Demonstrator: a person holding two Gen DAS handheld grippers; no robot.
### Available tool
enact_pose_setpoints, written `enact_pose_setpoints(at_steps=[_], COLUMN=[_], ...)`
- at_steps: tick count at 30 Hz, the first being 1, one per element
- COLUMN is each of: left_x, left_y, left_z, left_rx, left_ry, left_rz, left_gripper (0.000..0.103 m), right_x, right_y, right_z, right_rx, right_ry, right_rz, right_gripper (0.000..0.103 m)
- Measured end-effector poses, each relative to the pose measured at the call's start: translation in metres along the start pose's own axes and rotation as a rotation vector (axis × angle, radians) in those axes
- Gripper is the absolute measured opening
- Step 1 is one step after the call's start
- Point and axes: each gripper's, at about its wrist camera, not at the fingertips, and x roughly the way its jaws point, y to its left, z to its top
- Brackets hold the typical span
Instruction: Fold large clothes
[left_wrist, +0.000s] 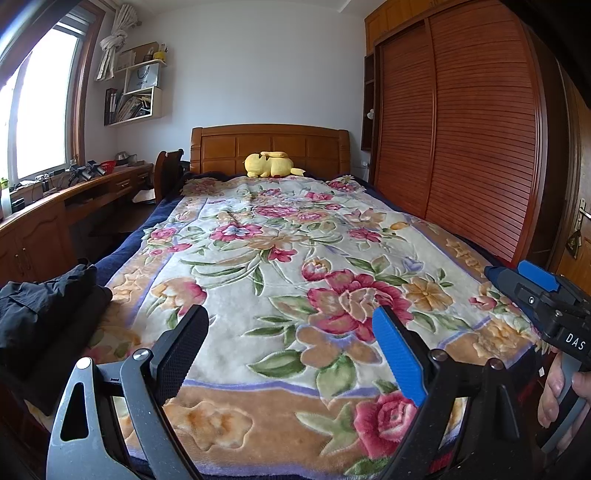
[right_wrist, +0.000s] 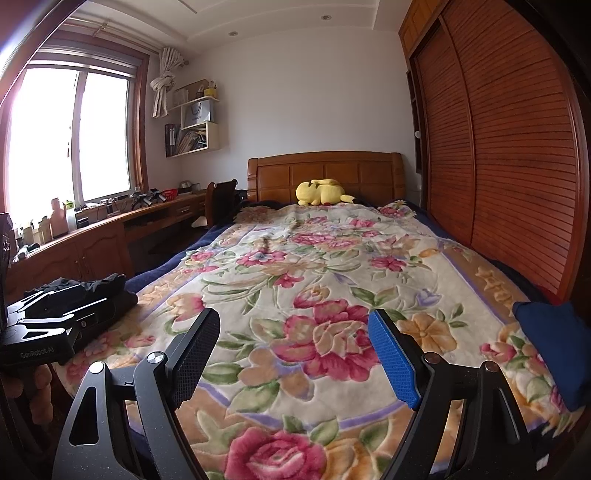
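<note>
A pile of black clothes (left_wrist: 44, 310) lies on the bed's near left corner; it also shows in the right wrist view (right_wrist: 99, 291), partly hidden behind the left gripper's body. My left gripper (left_wrist: 290, 332) is open and empty above the floral blanket (left_wrist: 280, 266), to the right of the pile. My right gripper (right_wrist: 293, 332) is open and empty over the blanket (right_wrist: 314, 280). A dark blue fabric piece (right_wrist: 550, 343) lies at the bed's right edge. The right gripper's body shows at the right of the left wrist view (left_wrist: 546, 302).
A yellow plush toy (left_wrist: 271, 164) rests by the wooden headboard (left_wrist: 269, 146). A slatted wooden wardrobe (left_wrist: 461, 147) runs along the bed's right side. A long wooden desk (left_wrist: 55, 206) and a chair (left_wrist: 168, 173) stand left, under the window.
</note>
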Motion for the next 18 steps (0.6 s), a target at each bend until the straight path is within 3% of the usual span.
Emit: enact_pose_setpoints(at_steps=[18], left_x=[-0.0007], left_y=[-0.0008], left_z=[-0.0002], left_rx=[0.001], left_ry=[-0.003], left_rz=[0.001], left_gripper=[0.091], right_x=[-0.0025], right_y=[0.0053], right_z=[-0.0009], right_rx=[0.006], right_ry=[-0.007], right_rz=[0.000], right_gripper=[0.084])
